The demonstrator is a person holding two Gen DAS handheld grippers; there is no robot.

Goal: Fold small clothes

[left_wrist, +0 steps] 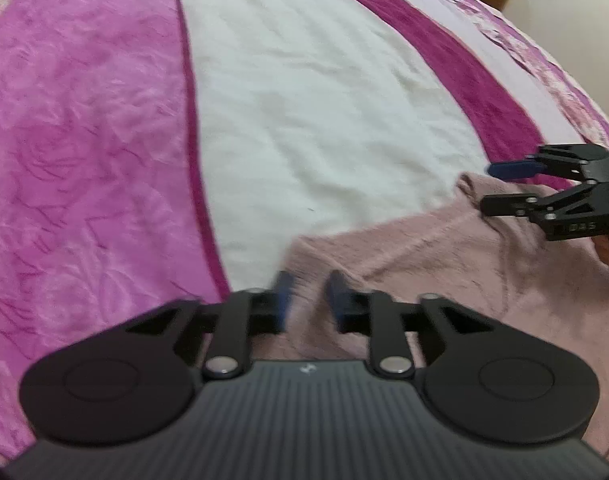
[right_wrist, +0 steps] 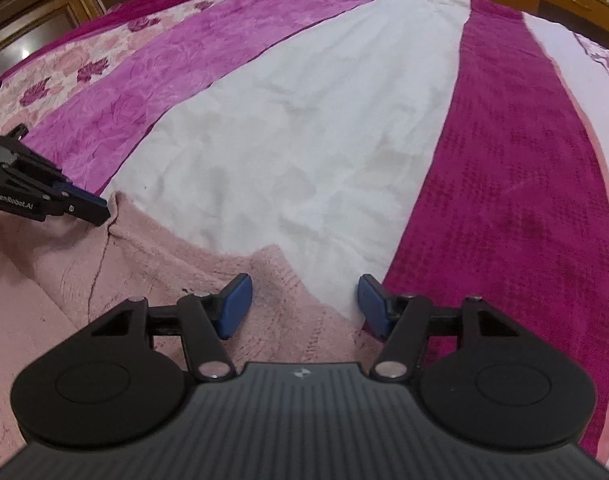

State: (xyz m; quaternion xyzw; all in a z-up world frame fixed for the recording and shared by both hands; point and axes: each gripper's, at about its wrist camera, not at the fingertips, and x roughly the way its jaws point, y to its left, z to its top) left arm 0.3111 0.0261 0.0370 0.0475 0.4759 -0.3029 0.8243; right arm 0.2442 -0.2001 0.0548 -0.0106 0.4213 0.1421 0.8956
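Pink garment (right_wrist: 152,264) apparently flat on striped bedspread (right_wrist: 304,140)

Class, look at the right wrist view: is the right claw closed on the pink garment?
No. The right claw stands open, its pads apart over the pink garment's edge.

White lettering "GenRobot.AI" runs along the side of the left claw (right_wrist: 100,210), seen at the left edge of the right wrist view. The right claw (left_wrist: 494,186) carries embossed letters "DAS" on its side in the left wrist view, faint and possibly only part of a longer word.

The pink garment (left_wrist: 464,280) runs off the frame's lower right edge; the left hand-held gripper's fingers (left_wrist: 282,300) are motion-blurred.
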